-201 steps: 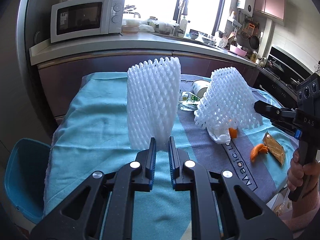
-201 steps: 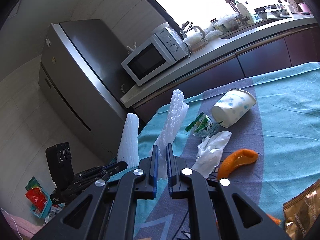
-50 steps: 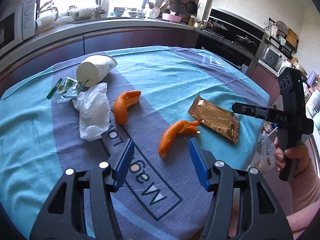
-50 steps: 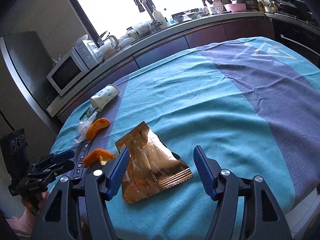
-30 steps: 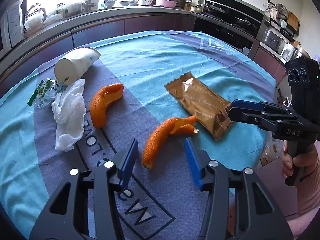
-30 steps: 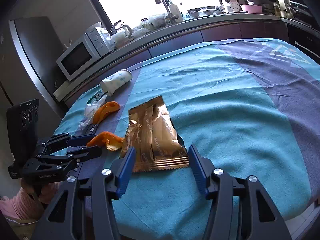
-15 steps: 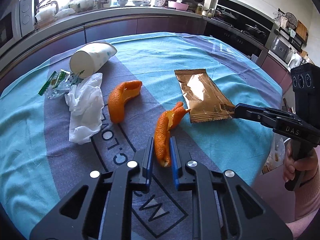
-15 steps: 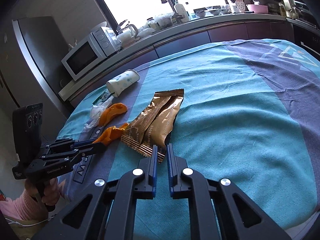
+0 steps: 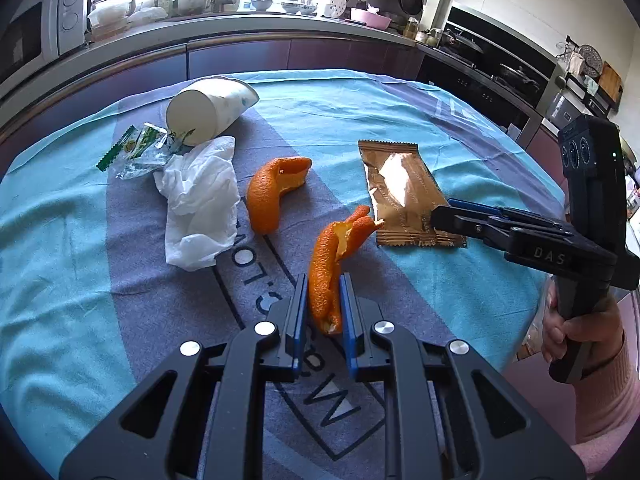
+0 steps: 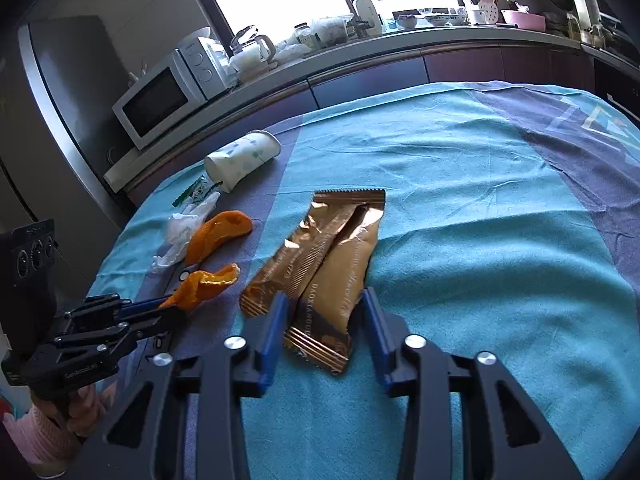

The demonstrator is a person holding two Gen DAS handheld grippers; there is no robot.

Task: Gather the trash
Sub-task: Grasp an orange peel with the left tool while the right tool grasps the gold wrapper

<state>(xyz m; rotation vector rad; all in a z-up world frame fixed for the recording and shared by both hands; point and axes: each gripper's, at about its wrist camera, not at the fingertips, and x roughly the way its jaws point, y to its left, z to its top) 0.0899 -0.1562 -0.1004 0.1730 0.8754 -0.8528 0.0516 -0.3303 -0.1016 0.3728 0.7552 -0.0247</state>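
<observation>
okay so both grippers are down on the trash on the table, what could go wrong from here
1. The right gripper is opening, with the gold wrapper between its pads but not pinched, so a lift now would likely leave it behind.
2. The left gripper grips only the near end of the curled orange peel; it could swing or slip out.

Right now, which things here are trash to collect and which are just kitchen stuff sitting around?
Trash:
orange peel, in the left gripper
second peel
gold wrapper, between the opening right gripper jaws
tissue
paper cup
green wrapper

Just there:
microwave
kettle
pink bowl
</observation>
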